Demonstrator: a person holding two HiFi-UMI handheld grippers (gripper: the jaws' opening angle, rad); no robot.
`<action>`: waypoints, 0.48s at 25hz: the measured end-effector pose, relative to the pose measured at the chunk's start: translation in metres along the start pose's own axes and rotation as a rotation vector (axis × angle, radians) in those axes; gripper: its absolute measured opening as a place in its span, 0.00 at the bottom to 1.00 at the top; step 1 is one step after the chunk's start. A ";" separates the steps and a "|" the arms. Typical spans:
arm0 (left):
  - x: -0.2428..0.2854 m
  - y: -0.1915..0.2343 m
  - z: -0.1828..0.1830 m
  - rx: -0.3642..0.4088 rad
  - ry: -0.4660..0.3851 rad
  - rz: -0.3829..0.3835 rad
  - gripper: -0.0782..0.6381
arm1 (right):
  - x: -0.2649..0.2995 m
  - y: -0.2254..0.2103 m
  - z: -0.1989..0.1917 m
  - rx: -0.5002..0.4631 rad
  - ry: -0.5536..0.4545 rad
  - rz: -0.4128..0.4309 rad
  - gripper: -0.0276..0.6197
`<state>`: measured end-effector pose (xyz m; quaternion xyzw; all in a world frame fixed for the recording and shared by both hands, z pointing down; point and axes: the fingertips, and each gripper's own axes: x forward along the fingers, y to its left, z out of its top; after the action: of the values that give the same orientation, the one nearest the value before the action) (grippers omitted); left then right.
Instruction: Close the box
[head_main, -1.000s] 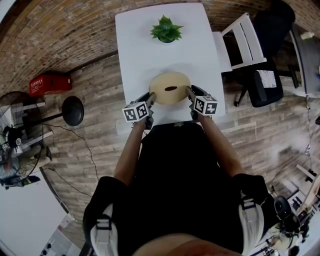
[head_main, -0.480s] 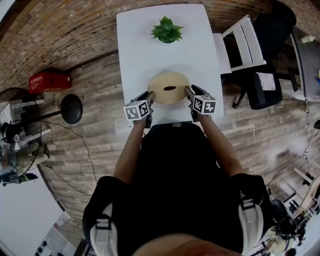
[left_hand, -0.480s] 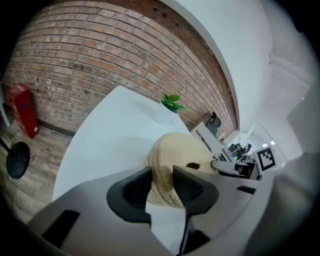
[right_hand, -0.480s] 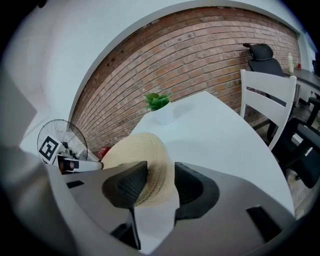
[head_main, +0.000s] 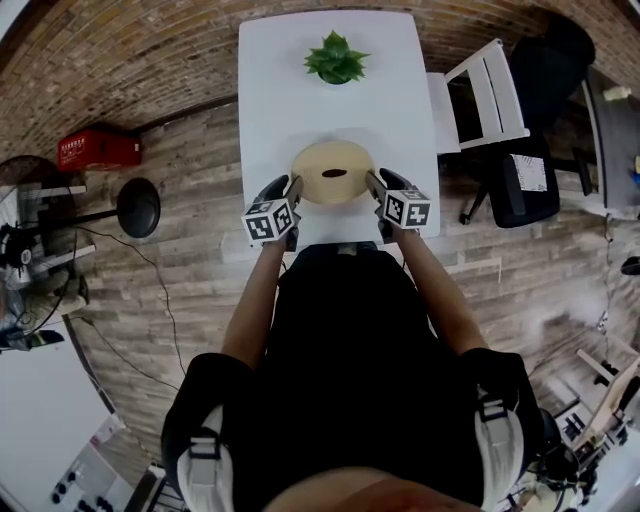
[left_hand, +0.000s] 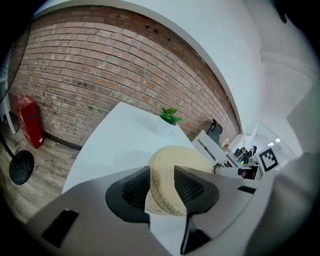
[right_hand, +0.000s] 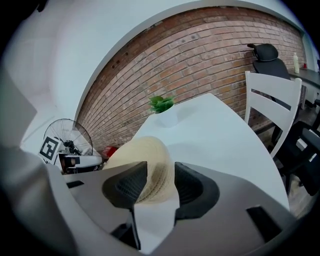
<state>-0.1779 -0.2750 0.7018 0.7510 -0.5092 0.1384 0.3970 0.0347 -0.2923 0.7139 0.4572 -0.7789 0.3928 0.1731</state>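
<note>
A white table (head_main: 300, 110) stood with its far end toward a brick wall (left_hand: 100, 75). A small green potted plant (head_main: 335, 58) sat upright near that far end, in a white pot. Just beside the table's right edge was a white slatted chair (head_main: 478, 88), and past it a black office chair (head_main: 548, 45). On the wood-plank floor (head_main: 190, 260) left of the table, a red container (head_main: 97, 148) lay at the foot of the wall. A black round disc on a thin pole (head_main: 137, 207) was closer in, and a wire-caged fan (head_main: 22, 255) stood at the far left.
</note>
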 end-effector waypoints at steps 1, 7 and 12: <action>-0.003 -0.004 0.005 -0.005 -0.026 -0.006 0.33 | -0.003 0.001 0.001 -0.006 -0.004 0.007 0.31; -0.016 -0.031 0.013 0.027 -0.093 -0.004 0.31 | -0.022 0.016 0.003 -0.078 -0.016 0.088 0.21; -0.029 -0.052 0.007 0.046 -0.116 0.012 0.29 | -0.040 0.019 0.003 -0.125 -0.018 0.125 0.04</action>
<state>-0.1469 -0.2528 0.6557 0.7637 -0.5323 0.1089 0.3487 0.0397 -0.2667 0.6785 0.3994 -0.8306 0.3494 0.1692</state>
